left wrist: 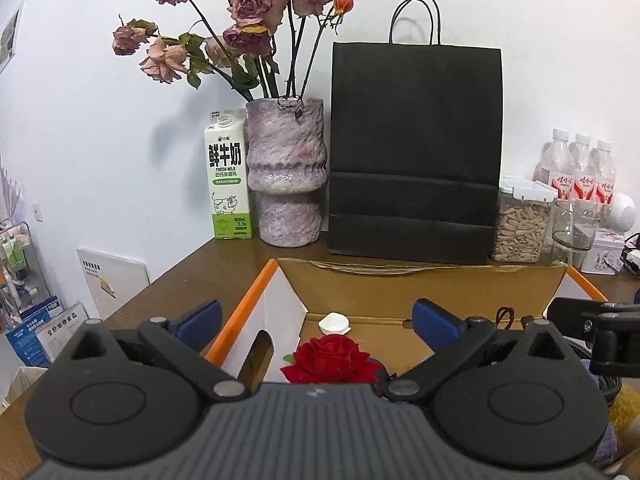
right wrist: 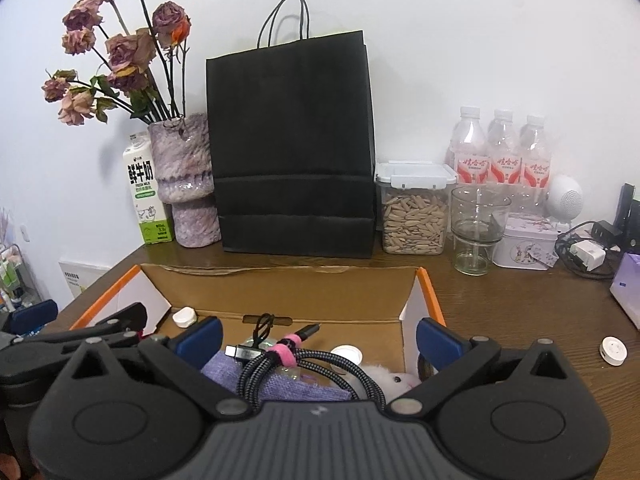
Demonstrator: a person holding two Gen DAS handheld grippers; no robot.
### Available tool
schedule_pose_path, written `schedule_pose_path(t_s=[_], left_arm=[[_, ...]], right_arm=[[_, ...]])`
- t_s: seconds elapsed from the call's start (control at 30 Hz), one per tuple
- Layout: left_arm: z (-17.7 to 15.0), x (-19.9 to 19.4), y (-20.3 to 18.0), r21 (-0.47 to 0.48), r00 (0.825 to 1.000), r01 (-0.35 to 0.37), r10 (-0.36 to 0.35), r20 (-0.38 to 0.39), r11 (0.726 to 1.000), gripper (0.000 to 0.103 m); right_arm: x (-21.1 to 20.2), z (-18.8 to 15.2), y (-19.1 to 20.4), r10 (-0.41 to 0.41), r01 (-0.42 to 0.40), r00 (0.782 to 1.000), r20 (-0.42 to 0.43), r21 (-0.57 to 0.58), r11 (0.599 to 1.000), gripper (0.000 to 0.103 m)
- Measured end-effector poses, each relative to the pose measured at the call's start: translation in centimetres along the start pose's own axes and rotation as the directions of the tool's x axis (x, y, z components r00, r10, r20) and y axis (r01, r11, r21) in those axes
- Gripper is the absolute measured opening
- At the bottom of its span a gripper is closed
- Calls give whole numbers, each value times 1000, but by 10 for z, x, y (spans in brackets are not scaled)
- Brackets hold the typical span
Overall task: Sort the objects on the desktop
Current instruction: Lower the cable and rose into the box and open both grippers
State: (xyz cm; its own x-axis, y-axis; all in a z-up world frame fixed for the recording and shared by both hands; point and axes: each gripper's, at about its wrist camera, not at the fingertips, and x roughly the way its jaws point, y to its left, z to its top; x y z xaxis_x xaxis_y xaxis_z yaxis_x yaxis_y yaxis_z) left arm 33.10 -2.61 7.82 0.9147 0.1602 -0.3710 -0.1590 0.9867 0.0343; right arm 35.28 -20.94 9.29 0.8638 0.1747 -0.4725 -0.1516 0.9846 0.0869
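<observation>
An open cardboard box with orange edges point(left wrist: 420, 284) point(right wrist: 280, 292) sits on the brown desk. In it lie a red rose point(left wrist: 331, 358), a small white case point(left wrist: 334, 322) point(right wrist: 185, 316), a coiled braided cable with a pink tie point(right wrist: 280, 354), a purple cloth pouch point(right wrist: 276, 384) and a white plush toy point(right wrist: 394, 380). My left gripper point(left wrist: 320, 320) is open and empty above the rose. My right gripper point(right wrist: 320, 334) is open and empty above the cable. A small white round object point(right wrist: 613, 351) lies on the desk right of the box.
Along the wall stand a milk carton point(left wrist: 228, 176), a vase of dried roses point(left wrist: 286, 172), a black paper bag point(left wrist: 416, 148), a jar of seeds point(right wrist: 414, 208), a glass point(right wrist: 478, 228), three water bottles point(right wrist: 502, 148), a tin point(right wrist: 526, 246) and a charger with cables point(right wrist: 584, 254).
</observation>
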Motion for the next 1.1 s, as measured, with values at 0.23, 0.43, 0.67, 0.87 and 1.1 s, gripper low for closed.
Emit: schedule_pose_path(t_s=[0.23,0.43,0.67,0.87,1.1], left_arm=[[-6,-3,1,-23,1000,-6,7,30,1000,103],[-13,-11,-1,-26,996,-15,17,92,1000,103],[-20,-19,6,-38,993,-7,11,118,999,103],[-25,-31,19,-43,991,-1,6,133,999,103],[-33,-45,28,-8,991,29,-28,131,1000,103]], right_arm=[[0,0,2,-2,2,1000,-1,-4,1000,103],[4,-4,2,-7,7,1000,-19,-5,1000,103],[3,-14,4,-5,5,1000,-20,-24,1000,103],[-8,-24,11,-18,19,1000,9,-70,997,103],[-34,-33,15,-9,19,996,90,-107,994,103]])
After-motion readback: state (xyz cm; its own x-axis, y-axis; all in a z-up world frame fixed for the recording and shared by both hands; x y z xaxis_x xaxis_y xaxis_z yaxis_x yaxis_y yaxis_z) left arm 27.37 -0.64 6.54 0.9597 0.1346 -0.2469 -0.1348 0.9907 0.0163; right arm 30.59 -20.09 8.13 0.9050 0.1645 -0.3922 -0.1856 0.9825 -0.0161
